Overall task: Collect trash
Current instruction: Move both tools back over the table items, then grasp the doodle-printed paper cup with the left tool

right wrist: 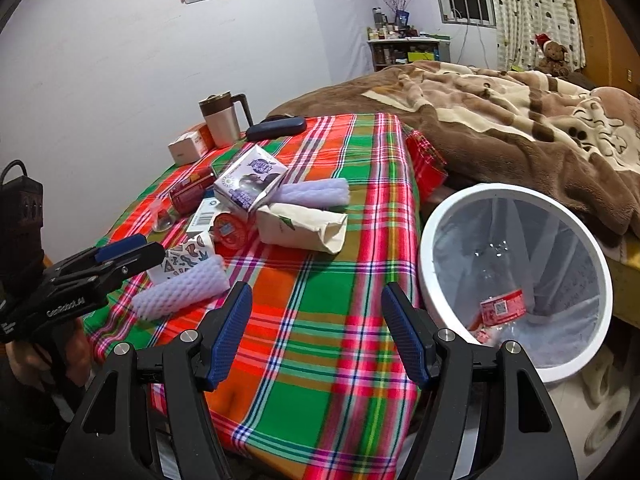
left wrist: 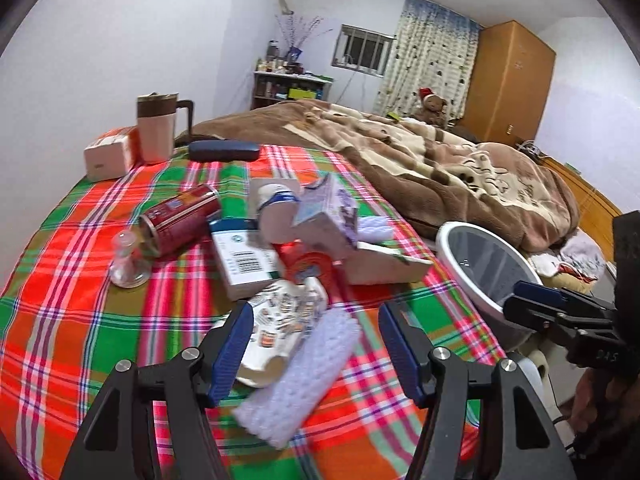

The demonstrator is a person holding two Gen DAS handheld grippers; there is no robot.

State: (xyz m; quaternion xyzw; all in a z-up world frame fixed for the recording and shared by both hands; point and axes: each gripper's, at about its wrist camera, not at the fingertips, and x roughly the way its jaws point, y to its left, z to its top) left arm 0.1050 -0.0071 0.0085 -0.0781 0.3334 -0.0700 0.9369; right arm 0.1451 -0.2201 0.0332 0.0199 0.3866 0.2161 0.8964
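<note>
In the left wrist view, the left tongs [left wrist: 316, 344] stand wide over a plaid-clothed surface [left wrist: 80, 320], their blue ribbed pads either side of a white foam netting sleeve [left wrist: 300, 376] and pressing on nothing. The sleeve is a soft, bumpy tube lying flat, its long axis slanting from the surface's near edge up toward the pile. Touching it is a flattened paper cup [left wrist: 280, 320] printed with small cartoons. Behind lie a barcoded carton [left wrist: 244, 260], a purple milk box [left wrist: 328, 216] tilted on a cream paper package [left wrist: 384, 264], and a red can [left wrist: 180, 220] on its side, open mouth toward the near edge, beside a small clear glass [left wrist: 128, 260]. In the right wrist view, the right tongs [right wrist: 316, 340] also gape wide and empty above the surface's near corner. Just off the surface's right edge stands a white-rimmed trash bin [right wrist: 440, 220] with a grey liner, holding a clear plastic bottle [right wrist: 502, 304] with a red label.
</note>
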